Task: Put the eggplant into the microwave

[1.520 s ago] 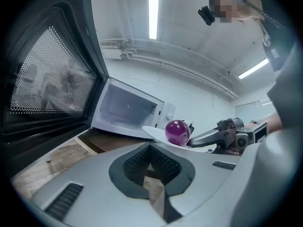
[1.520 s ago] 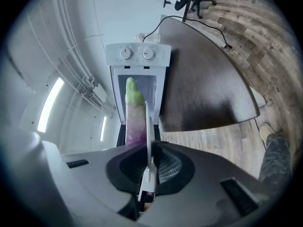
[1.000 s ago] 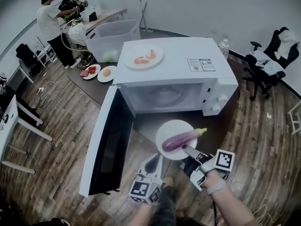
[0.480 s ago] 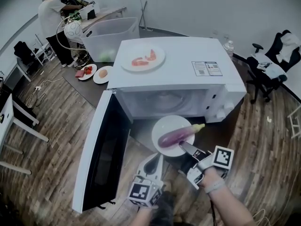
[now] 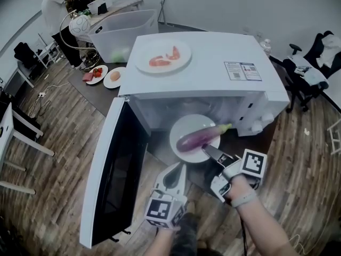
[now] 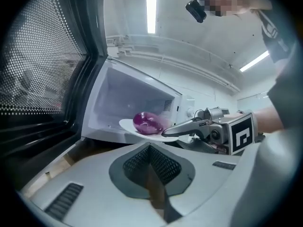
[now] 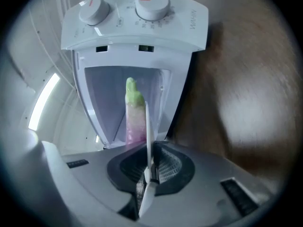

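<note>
Head view: eggplant (image 5: 196, 138) lay on plate (image 5: 184, 126) at microwave (image 5: 213, 68) mouth, not yet inside. Right tongs (image 5: 205, 149) clamped plate rim. One-edge hold: tilt could roll eggplant off, rim could clip frame. Left gripper view: left tongs (image 6: 150, 155) closed, empty, low beside plate. Right gripper view: rim pinched, tongs near level, aimed at cavity.

Brown, streaky wood plank floor (image 5: 58, 196) runs all round. A pale wall (image 5: 224, 4) closes the room from 11 to 2 o'clock. At 2 o'clock stands a black office chair (image 5: 305, 78) draped with clothes, and at 9 o'clock a white table (image 5: 7, 135). At 11 o'clock a person (image 5: 53, 9) stands by a far surface (image 5: 125, 5). Long light strips (image 6: 151, 6) glow on the white ceiling (image 6: 118, 13).
</note>
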